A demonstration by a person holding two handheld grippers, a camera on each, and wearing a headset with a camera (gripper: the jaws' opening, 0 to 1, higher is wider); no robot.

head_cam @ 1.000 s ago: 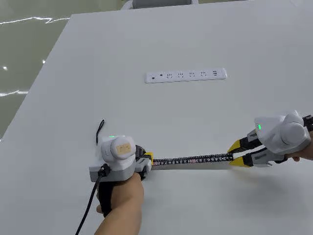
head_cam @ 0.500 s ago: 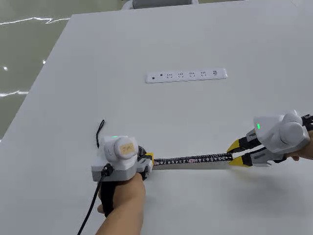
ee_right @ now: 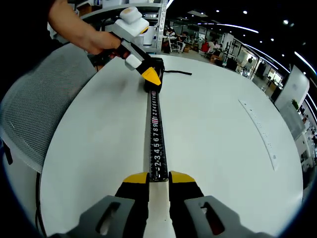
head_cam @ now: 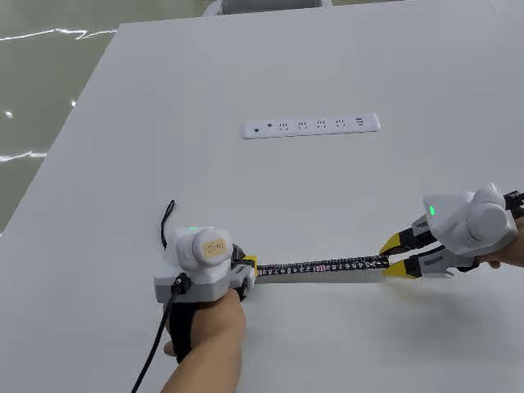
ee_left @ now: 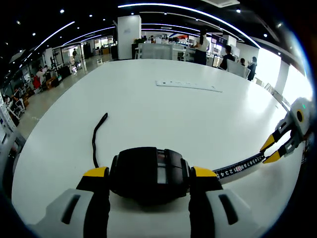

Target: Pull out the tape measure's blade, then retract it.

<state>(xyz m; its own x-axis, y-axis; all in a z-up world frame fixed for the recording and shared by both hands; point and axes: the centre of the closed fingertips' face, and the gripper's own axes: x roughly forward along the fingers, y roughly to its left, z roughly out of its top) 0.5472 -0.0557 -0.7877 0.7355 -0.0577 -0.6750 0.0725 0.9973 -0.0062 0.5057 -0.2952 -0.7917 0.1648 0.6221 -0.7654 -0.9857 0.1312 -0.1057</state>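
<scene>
Where a hand [head_cam: 205, 323] comes in from the near edge, the left hand-held gripper [head_cam: 244, 274] is closed tight on the black tape measure [ee_left: 148, 171], which sits on the white bench [head_cam: 286, 65]. From above, the gripper hides most of it. The blade [head_cam: 319, 267] runs out to the right hand-held gripper [head_cam: 393, 260], whose nearly closed jaws pinch its tip. The other hand [head_cam: 509, 255] is cut off at the side. A black strap [head_cam: 167, 219] lies just behind the tape measure. Far back lies a power strip [head_cam: 311, 125].
</scene>
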